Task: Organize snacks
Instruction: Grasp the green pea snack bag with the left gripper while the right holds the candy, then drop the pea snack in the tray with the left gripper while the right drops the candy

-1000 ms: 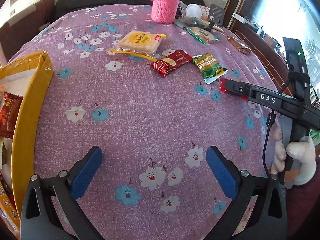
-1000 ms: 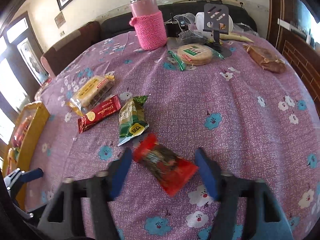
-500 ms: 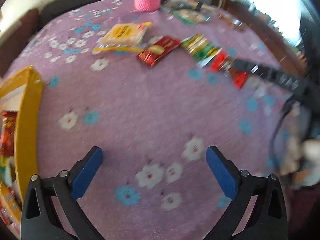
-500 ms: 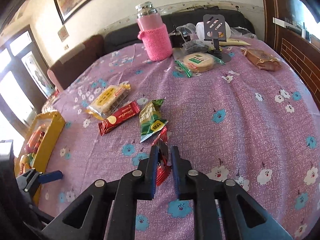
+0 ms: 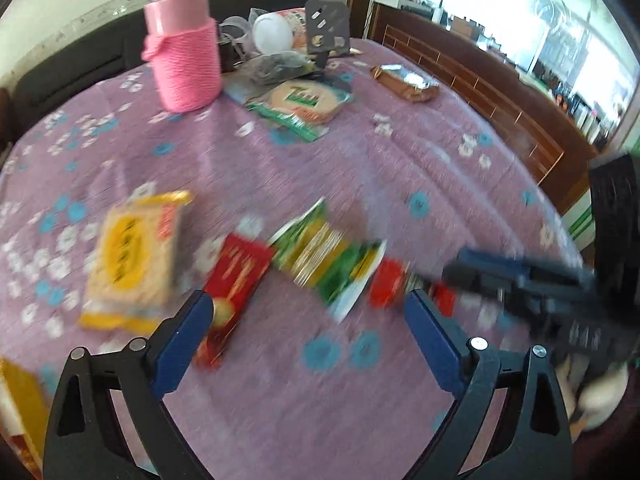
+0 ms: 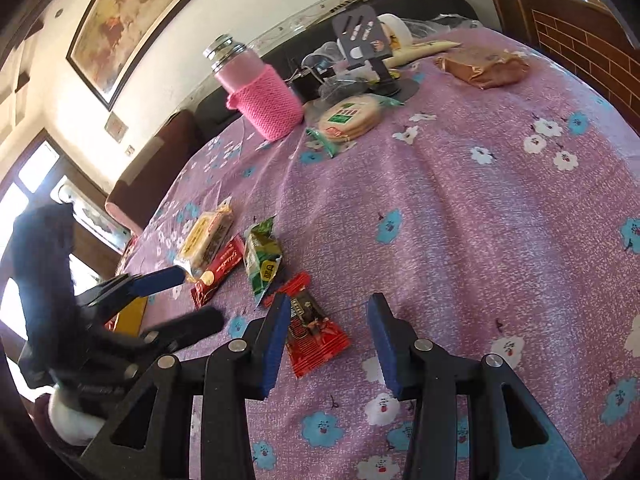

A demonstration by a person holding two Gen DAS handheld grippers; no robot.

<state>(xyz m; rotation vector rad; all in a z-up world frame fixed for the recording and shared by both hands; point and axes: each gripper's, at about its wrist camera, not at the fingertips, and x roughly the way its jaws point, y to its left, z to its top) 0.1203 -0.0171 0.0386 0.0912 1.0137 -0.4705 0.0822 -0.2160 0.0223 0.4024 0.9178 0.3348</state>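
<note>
Four snack packs lie in a row on the purple flowered cloth: a yellow cracker pack [image 5: 132,256] [image 6: 206,238], a long red pack [image 5: 232,296] [image 6: 218,270], a green pack [image 5: 328,260] [image 6: 262,258] and a red-and-black pack [image 5: 394,286] [image 6: 314,330]. My right gripper [image 6: 328,344] is open, its left finger beside the red-and-black pack, which lies flat on the cloth. My left gripper [image 5: 308,344] is open and empty just in front of the long red pack; it shows in the right wrist view [image 6: 180,296]. The left wrist view is blurred.
A yellow box [image 5: 20,404] [image 6: 130,314] sits at the left edge. At the back stand a pink knit-sleeved bottle [image 5: 182,52] [image 6: 260,96], a round green-label cracker pack [image 5: 304,104] [image 6: 352,114], a brown wrapped pack [image 5: 404,82] [image 6: 484,66] and a phone stand [image 5: 326,32].
My right gripper opened and let the red-and-black pack drop flat on the cloth. My left gripper swung forward and right, close up to the row of snacks.
</note>
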